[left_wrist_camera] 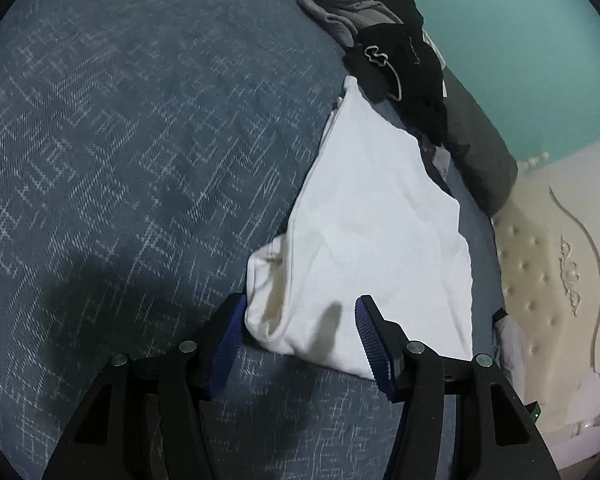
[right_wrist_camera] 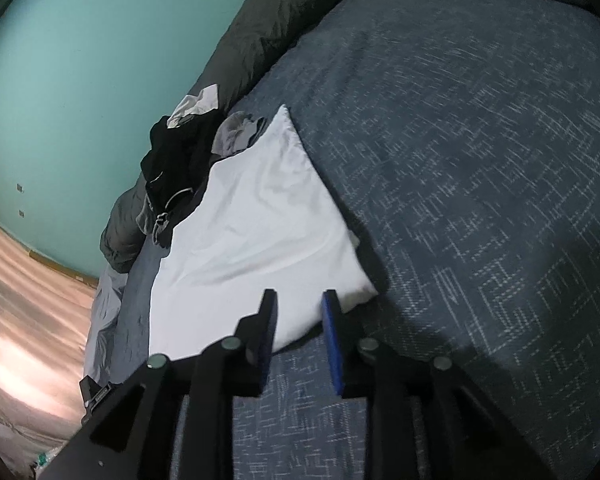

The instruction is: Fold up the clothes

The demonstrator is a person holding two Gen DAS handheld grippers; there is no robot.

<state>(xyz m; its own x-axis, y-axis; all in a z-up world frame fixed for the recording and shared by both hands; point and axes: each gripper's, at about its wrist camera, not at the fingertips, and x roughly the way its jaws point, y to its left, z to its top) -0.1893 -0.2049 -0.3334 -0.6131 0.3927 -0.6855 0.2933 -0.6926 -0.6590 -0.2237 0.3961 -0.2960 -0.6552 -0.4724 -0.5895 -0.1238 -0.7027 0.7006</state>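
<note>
A white garment [left_wrist_camera: 372, 224] lies partly folded on the blue patterned bedspread [left_wrist_camera: 120, 140]; it also shows in the right wrist view [right_wrist_camera: 252, 224]. My left gripper [left_wrist_camera: 300, 308] is open, its blue-padded fingers either side of the garment's near folded corner, just above it. My right gripper [right_wrist_camera: 300, 300] is open, with a narrower gap, at the garment's near edge; nothing is held between the pads. The bedspread also shows in the right wrist view [right_wrist_camera: 480, 160].
A heap of black clothes [left_wrist_camera: 404, 64] and a grey garment [left_wrist_camera: 340, 4] lies beyond the white one, by a dark grey duvet roll [left_wrist_camera: 484, 148]. The heap also shows in the right wrist view [right_wrist_camera: 180, 160]. A cream tufted headboard [left_wrist_camera: 548, 264] and a teal wall [right_wrist_camera: 80, 60] border the bed.
</note>
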